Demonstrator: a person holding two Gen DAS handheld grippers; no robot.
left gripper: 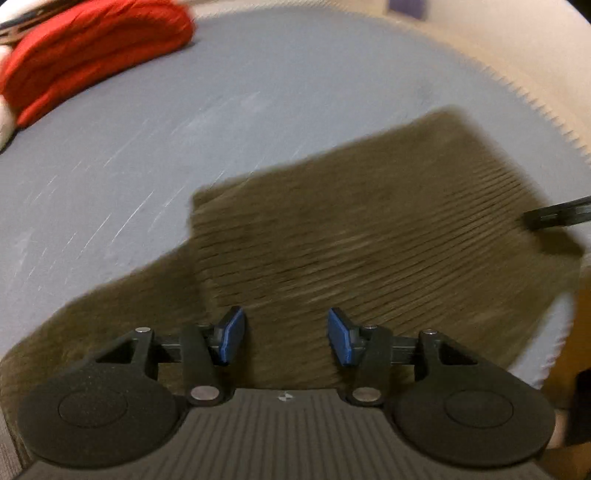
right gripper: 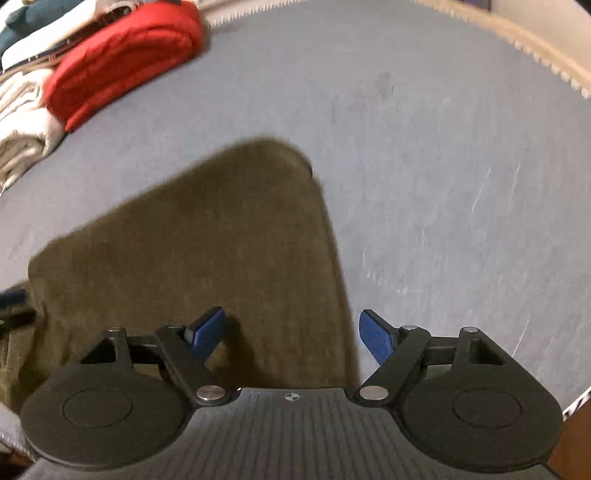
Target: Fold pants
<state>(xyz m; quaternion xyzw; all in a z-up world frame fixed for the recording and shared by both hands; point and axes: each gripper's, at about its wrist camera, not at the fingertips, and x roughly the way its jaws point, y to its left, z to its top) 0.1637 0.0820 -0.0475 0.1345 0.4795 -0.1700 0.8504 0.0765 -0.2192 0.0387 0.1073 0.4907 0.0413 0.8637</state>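
Olive-brown ribbed pants (left gripper: 351, 229) lie folded on a grey-blue surface (left gripper: 184, 129). My left gripper (left gripper: 286, 338) is open and empty, just above the near part of the pants. In the right wrist view the same pants (right gripper: 192, 240) lie below my right gripper (right gripper: 293, 334), which is open and empty over their right edge. A dark tip of the right gripper (left gripper: 557, 216) shows at the right edge of the left wrist view. Both views are blurred by motion.
A folded red garment (left gripper: 92, 51) lies at the far left, also in the right wrist view (right gripper: 125, 59). White folded cloth (right gripper: 22, 129) and a teal one (right gripper: 33, 14) lie beside it. The surface's serrated edge (left gripper: 535, 107) curves along the right.
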